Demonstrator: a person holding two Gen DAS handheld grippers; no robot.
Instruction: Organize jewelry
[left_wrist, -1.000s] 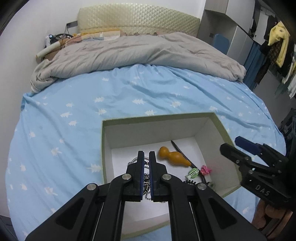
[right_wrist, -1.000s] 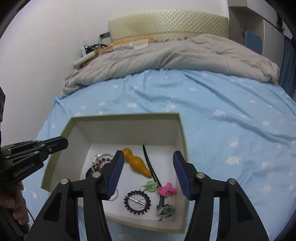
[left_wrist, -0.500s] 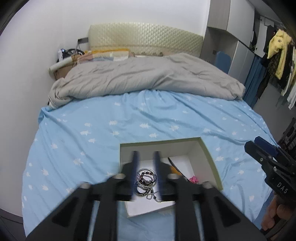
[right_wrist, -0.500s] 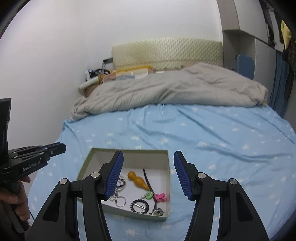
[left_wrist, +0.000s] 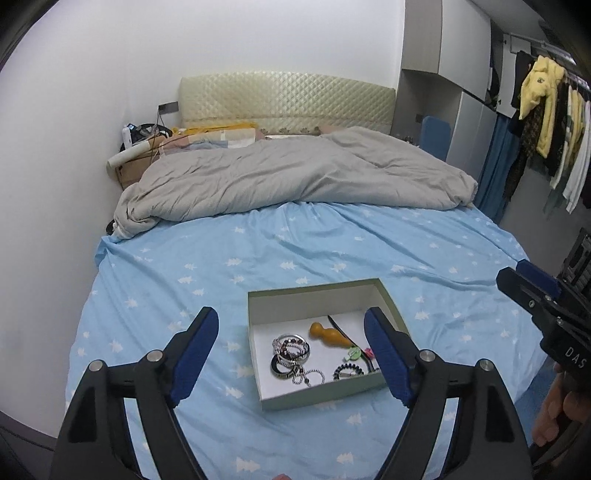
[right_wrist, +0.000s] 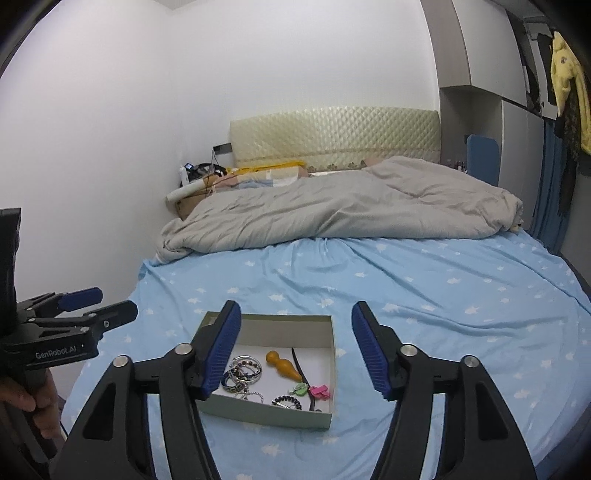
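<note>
— On the blue sheet (left_wrist: 258, 254) sits the open box (left_wrist: 392, 307), jewelry already inside: bangles (left_wrist: 290, 344), a bead chain (left_wrist: 309, 376), an orange gourd piece (left_wrist: 326, 333).
— And the tools?
— Left gripper (left_wrist: 291, 356) and right gripper (right_wrist: 295, 354) are both spread wide, holding nothing, above the bed.
— So it looks nearly finished; no loose pieces show on the sheet.

A bed (left_wrist: 332, 254) in a blue star-print sheet; grey duvet (left_wrist: 295, 177) bunched before a cream quilted headboard (left_wrist: 284, 99); white wall (left_wrist: 110, 74); clothes (left_wrist: 543, 103) hanging right.
</note>
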